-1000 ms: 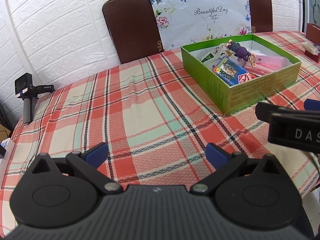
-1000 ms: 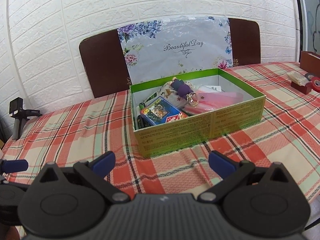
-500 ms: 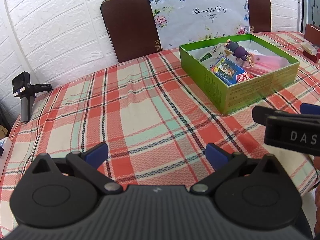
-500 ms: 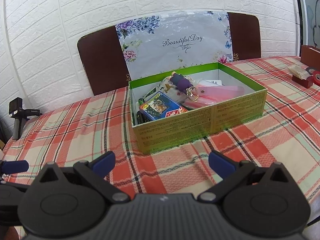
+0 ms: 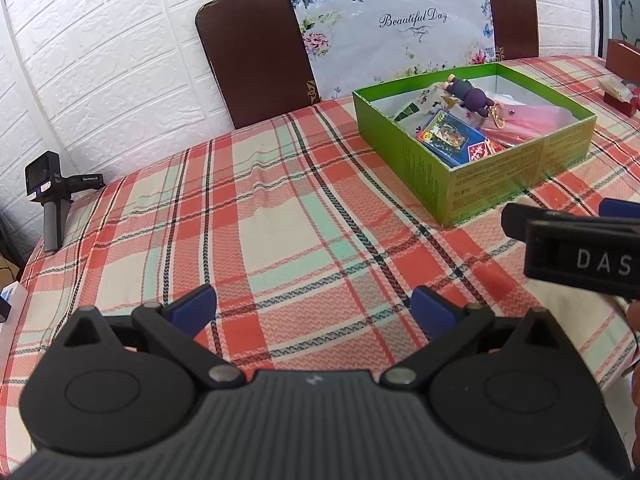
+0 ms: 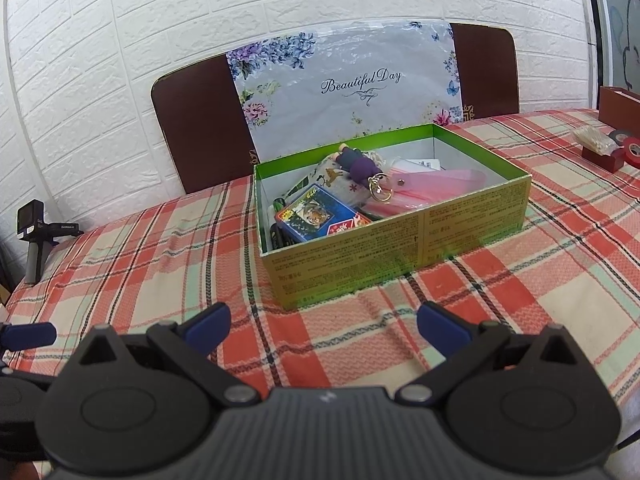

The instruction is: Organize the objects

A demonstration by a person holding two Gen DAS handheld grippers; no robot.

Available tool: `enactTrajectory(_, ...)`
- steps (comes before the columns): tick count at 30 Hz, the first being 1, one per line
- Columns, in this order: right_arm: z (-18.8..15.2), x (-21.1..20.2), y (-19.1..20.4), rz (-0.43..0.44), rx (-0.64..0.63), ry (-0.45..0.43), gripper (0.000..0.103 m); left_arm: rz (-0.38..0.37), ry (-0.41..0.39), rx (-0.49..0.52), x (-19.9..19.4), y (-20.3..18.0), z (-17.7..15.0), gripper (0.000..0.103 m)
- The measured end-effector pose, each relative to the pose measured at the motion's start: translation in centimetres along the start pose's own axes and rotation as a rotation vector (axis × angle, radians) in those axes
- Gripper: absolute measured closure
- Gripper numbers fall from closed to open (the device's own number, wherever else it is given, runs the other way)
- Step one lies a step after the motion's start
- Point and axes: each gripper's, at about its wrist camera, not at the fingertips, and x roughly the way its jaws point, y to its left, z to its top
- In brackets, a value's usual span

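Green box [image 6: 400, 240], one, open top, sits on the plaid tablecloth [image 5: 280, 220], far right in the left wrist view, dead centre ahead in the right wrist view. Inside, counted: one blue card pack [image 6: 316, 216] at near left, one purple doll keychain [image 6: 360, 166] with a gold ring lying on top, one pink pouch [image 6: 432, 186] to the right, one patterned pouch [image 6: 332, 176] under the doll, some dark green items at the left wall, too hidden to count. Left gripper [image 5: 314, 306] tongs spread wide, empty, hovering over bare cloth near the table edge. Right gripper [image 6: 324, 324] tongs also wide, empty, just short of the box's near wall, not touching. Two grippers, side by side. One floral "Beautiful Day" board [image 6: 344, 84] leans on the white brick wall behind the box. One small camera on a grip [image 5: 50, 196] stands at far left. Far right: one brown holder [image 6: 600, 152], two tape rolls [image 6: 628, 146], one black, one red.
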Motion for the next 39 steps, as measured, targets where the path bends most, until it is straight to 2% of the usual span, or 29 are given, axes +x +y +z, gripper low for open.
enactTrajectory(39, -0.27, 0.35, -0.15, -0.004, 0.006, 0.008, 0.000, -0.026, 0.047, -0.008, 0.47, -0.30, -0.21, 0.000)
